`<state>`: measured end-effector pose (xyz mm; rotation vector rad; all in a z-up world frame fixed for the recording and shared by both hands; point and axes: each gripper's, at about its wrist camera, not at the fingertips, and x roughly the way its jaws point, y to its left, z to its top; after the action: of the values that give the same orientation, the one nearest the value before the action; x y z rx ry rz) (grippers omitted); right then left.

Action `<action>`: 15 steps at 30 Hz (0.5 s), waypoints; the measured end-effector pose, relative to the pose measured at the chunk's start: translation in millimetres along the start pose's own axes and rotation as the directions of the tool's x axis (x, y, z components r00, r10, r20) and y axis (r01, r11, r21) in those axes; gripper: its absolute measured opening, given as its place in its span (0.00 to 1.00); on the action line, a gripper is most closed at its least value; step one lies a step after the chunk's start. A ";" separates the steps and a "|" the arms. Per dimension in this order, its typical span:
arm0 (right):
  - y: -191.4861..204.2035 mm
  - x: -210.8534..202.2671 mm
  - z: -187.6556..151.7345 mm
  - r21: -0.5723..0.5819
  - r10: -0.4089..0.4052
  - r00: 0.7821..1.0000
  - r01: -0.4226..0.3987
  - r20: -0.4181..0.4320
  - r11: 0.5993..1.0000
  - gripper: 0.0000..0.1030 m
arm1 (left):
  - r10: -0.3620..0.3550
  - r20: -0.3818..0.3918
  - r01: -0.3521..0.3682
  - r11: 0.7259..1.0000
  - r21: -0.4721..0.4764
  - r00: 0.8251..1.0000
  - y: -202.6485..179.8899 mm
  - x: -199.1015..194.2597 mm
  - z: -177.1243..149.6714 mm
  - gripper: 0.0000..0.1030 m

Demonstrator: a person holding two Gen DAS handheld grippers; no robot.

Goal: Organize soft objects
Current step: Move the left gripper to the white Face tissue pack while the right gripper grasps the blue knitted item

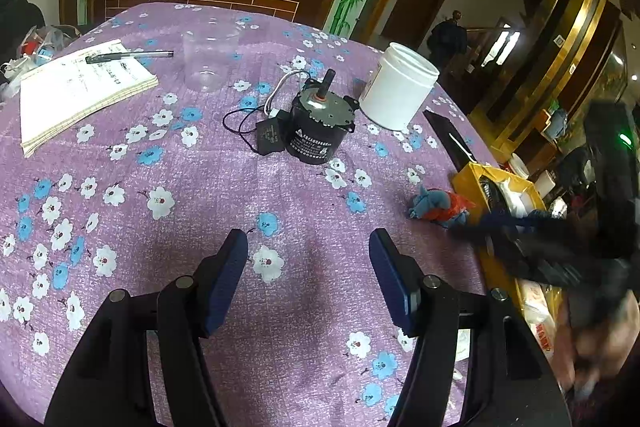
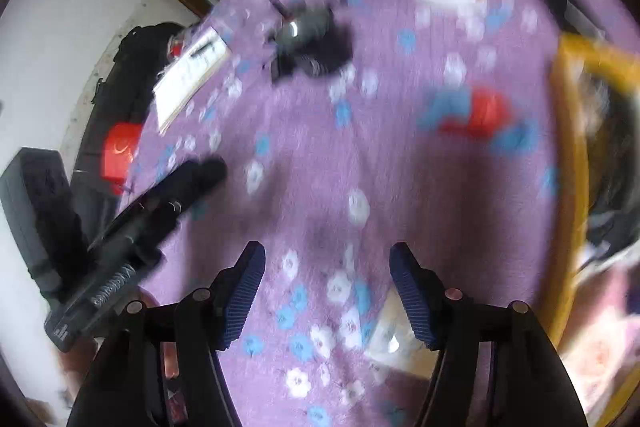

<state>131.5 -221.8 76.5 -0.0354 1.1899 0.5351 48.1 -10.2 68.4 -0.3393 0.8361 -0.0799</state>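
A small blue and red soft toy lies on the purple flowered tablecloth near the right edge, next to a yellow box. My left gripper is open and empty above the cloth, well left of the toy. The right wrist view is blurred; the toy shows ahead and to the right of my right gripper, which is open and empty. The right gripper also shows blurred in the left wrist view, just right of the toy. The yellow box holds dark and white items.
A black motor with a wired adapter, a white tub, a clear plastic cup, a notebook with a pen and a black flat item lie on the table. The left gripper shows at left.
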 end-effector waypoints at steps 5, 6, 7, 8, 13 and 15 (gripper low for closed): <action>-14.3 19.7 28.4 -0.138 -0.343 0.933 0.355 0.107 0.924 0.66 | -0.011 -0.021 0.011 1.000 0.010 1.000 -1.9 4.3 0.1 0.60; -18.3 26.8 30.8 -0.144 -0.338 0.937 0.347 0.084 0.927 0.64 | -0.015 -0.025 0.015 1.000 0.014 1.000 -3.1 4.8 -0.2 0.60; -24.9 37.1 32.8 -0.144 -0.337 0.940 0.342 0.055 0.929 0.63 | -0.017 -0.027 0.018 1.000 0.021 0.999 -4.7 5.1 -0.8 0.60; -29.1 45.0 32.7 -0.138 -0.334 0.942 0.335 0.033 0.932 0.60 | -0.016 -0.028 0.017 0.999 0.028 0.999 -6.2 5.0 -1.4 0.60; -36.5 46.7 30.1 -0.046 -0.302 0.953 0.303 0.031 0.952 0.13 | -0.027 -0.032 0.029 0.999 0.040 0.999 -8.7 4.8 -3.2 0.60; -39.7 30.0 24.6 0.016 -0.216 0.975 0.216 0.054 0.976 0.13 | -0.039 -0.033 0.040 0.998 0.039 0.999 -9.1 4.8 -3.5 0.60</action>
<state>177.2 -237.8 49.4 -0.1391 1.1181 0.3366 49.4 -20.6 65.8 -0.3182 0.8589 -0.1387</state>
